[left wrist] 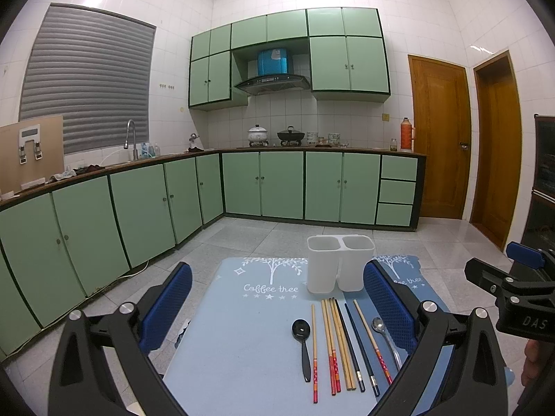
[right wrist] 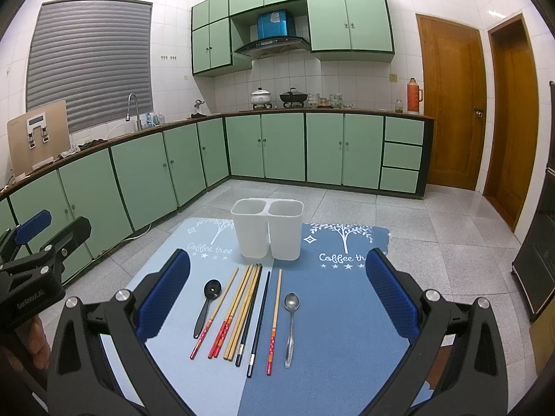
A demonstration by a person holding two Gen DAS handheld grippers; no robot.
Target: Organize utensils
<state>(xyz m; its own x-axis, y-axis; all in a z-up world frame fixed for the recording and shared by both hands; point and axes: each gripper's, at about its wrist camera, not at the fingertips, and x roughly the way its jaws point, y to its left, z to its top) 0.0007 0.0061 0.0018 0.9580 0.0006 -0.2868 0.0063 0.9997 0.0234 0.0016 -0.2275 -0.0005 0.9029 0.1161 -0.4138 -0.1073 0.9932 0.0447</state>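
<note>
Jaws wide on both grippers, hovering level above chopsticks (right wrist: 242,312) and holder (right wrist: 266,228).

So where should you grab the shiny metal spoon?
Probably by the middle of its thin handle, coming straight down from above with the right gripper, jaws across the handle. The metal spoon lies flat on the blue mat at the right end of the row, with bare mat on its right and a red-tipped chopstick close on its left.

glossy metal spoon (right wrist: 291,326); matt, seemingly plastic holder (right wrist: 266,228).
</note>
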